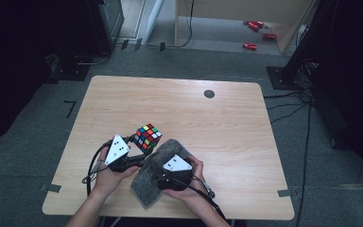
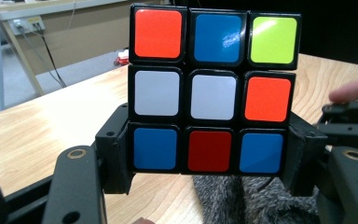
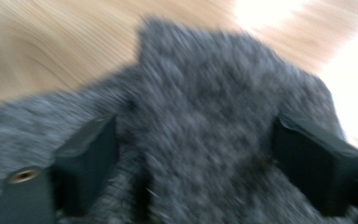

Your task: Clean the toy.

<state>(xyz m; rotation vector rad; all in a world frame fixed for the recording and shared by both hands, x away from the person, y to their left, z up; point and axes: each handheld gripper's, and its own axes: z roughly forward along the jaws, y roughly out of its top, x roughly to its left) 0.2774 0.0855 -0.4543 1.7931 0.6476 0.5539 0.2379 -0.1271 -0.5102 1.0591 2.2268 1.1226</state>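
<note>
Closest to us we see two bare forearms coming up from the bottom edge, each hand wrapped around black tongs. The right tongs [image 1: 168, 171] point down onto a fuzzy grey cloth [image 1: 157, 176], soft and woolly, lying rumpled on the smooth pale wooden surface [image 1: 227, 127]. Their jaws stand apart with the cloth between them, not pinching it. Just to the left, the left tongs [image 1: 133, 140] are tilted up and away from us. They are clamped on the bottom row of a shiny puzzle cube [image 1: 147, 136] with colored square stickers, lifted off the surface just past the cloth.
</note>
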